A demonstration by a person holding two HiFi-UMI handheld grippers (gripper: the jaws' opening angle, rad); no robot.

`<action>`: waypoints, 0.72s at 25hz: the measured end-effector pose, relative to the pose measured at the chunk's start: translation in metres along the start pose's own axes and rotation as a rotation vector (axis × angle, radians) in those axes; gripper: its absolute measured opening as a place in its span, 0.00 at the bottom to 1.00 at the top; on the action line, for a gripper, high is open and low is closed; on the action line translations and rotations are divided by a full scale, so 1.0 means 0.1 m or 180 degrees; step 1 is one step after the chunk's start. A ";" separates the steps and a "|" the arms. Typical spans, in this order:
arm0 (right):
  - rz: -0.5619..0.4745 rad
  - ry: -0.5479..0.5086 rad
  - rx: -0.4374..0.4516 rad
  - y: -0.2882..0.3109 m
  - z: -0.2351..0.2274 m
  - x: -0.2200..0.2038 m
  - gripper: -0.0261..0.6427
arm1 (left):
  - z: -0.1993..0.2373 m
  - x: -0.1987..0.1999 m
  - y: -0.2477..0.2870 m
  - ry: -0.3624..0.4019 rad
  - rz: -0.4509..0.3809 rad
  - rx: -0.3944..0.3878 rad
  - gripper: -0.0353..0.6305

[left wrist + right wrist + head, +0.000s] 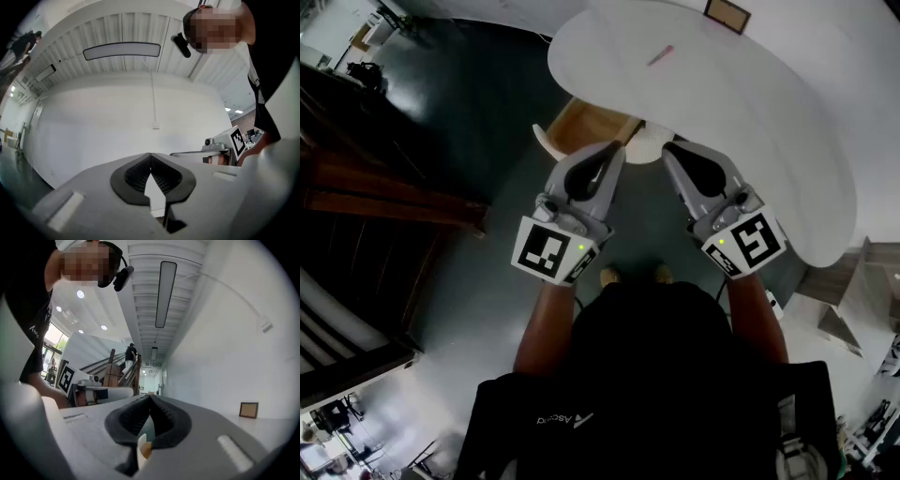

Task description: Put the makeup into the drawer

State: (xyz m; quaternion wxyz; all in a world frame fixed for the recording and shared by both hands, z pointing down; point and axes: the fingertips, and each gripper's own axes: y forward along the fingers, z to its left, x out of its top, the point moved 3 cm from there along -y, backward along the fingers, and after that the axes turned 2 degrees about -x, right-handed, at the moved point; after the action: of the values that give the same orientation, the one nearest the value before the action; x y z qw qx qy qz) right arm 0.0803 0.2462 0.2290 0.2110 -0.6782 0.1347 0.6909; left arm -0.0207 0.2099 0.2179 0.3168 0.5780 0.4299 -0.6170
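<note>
Task unstarted: pink makeup stick (661,56) on white worktop (750,112), wooden drawer (592,127) apparently open, left gripper (616,148) and right gripper (668,148) fingers together, empty.

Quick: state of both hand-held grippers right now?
Left hand-held gripper: closed, holding nothing.
Right hand-held gripper: closed, holding nothing.

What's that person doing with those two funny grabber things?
A person stands at a white table and holds a tool in each hand. The left tool and the right tool are both shut and empty, held side by side near the table's edge. Just beyond their tips, a wooden drawer looks pulled open. A small pink thing, maybe the makeup, lies on the table, untouched. Nothing has gone into the drawer yet.
</note>
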 end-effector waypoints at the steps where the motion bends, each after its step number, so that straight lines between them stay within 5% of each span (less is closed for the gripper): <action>1: 0.0000 -0.0005 -0.0005 0.01 0.01 0.00 0.04 | 0.01 0.00 -0.01 -0.0003 -0.0005 -0.0005 0.07; 18: 0.0055 -0.0060 -0.0106 0.33 0.35 -0.04 0.04 | 0.41 0.07 -0.43 -0.0018 -0.0105 -0.0112 0.07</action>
State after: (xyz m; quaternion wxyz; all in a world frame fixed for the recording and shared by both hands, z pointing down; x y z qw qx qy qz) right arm 0.0341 0.2332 0.2314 0.1950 -0.6738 0.1270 0.7013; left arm -0.0783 0.1924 0.2164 0.3179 0.5634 0.4493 -0.6162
